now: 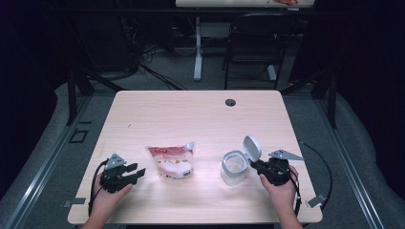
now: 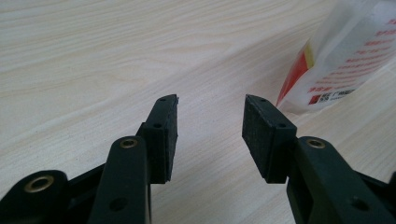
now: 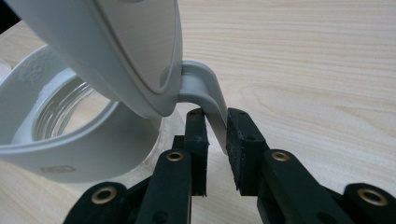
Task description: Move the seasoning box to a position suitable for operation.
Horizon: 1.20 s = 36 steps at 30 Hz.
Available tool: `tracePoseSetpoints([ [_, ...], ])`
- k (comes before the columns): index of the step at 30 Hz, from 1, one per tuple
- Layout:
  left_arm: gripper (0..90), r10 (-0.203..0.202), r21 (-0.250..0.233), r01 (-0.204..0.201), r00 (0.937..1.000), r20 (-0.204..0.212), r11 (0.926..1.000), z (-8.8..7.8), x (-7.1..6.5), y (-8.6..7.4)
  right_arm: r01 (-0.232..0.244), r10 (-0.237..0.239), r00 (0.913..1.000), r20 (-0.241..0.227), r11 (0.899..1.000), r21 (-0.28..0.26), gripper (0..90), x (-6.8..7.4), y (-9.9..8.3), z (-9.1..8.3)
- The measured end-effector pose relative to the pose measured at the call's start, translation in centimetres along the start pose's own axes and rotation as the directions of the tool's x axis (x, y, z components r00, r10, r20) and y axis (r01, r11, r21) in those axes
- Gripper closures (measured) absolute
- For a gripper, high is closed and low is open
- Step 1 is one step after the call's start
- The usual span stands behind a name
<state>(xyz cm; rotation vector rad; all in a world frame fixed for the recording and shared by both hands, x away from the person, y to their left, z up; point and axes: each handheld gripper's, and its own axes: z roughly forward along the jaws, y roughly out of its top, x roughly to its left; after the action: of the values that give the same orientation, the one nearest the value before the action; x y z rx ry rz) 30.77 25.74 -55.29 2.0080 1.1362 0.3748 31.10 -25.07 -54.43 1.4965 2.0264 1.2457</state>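
Light wooden table [image 1: 191,114] on a grey floor, dark surroundings. A clear jar [image 1: 234,168] with a white rim stands near the front edge, right of centre, its hinged lid [image 1: 252,148] raised. The right gripper [image 1: 256,165] sits just beside the jar's right side; its jaws stand narrowly apart around the lid's hinge tab [image 3: 212,100], one pad against it. A snack pouch [image 1: 172,161] lies flat left of the jar. The left gripper [image 1: 138,172], near the front-left corner, has jaws moderately open and empty, pouch just beyond them.
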Motion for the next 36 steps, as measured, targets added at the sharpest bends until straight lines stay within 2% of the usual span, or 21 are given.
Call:
tracePoseSetpoints([
  [3,54.6,0.0,-0.001,0.0,1.0,0.002,1.0,0.0,0.0,0.0,0.006,-0.006,1.0,-0.001,1.0,-0.005,78.5,-0.1,0.2,0.3],
  [9,53.8,0.001,0.002,-0.001,1.0,0.004,1.0,0.1,0.1,0.0,-0.014,0.012,0.9987,-0.05,0.999,-0.034,78.7,-0.6,0.8,1.1],
  [15,53.8,0.001,-0.008,-0.001,1.0,0.003,1.0,0.0,0.2,0.0,0.025,-0.026,0.9991,-0.032,0.999,-0.035,78.9,-0.5,1.1,1.1],
  [20,53.2,0.001,-0.017,-0.001,1.0,0.004,0.9998,-0.2,0.1,0.1,0.018,-0.019,0.9996,-0.021,0.999,-0.038,73.0,-0.5,0.9,0.8],
  [21,53.0,0.004,-0.029,-0.004,1.0,0.005,0.9996,-0.4,0.1,0.1,0.028,-0.029,0.9996,-0.003,0.999,-0.045,71.2,-0.5,0.7,0.5],
  [26,52.7,0.012,-0.042,-0.012,0.9999,0.003,0.9991,-1.0,0.2,0.2,0.023,-0.023,0.9997,-0.007,0.998,-0.055,66.6,-0.6,0.5,-0.9],
  [29,52.7,0.007,-0.052,-0.008,0.9999,-0.009,0.9986,-1.3,0.2,0.1,0.03,-0.029,0.9995,0.015,0.998,-0.048,65.5,-0.7,0.3,-1.9],
  [31,54.6,-0.01,-0.049,0.011,0.9999,0.009,0.9987,-1.5,0.2,0.2,0.026,-0.024,0.9994,0.023,0.999,-0.046,65.4,-0.8,0.2,-2.4],
  [36,55.6,-0.011,-0.063,0.012,0.9999,0.006,0.998,-2.1,0.0,0.4,0.071,-0.069,0.9967,0.043,0.996,-0.055,62.2,-0.3,0.3,-3.2],
])
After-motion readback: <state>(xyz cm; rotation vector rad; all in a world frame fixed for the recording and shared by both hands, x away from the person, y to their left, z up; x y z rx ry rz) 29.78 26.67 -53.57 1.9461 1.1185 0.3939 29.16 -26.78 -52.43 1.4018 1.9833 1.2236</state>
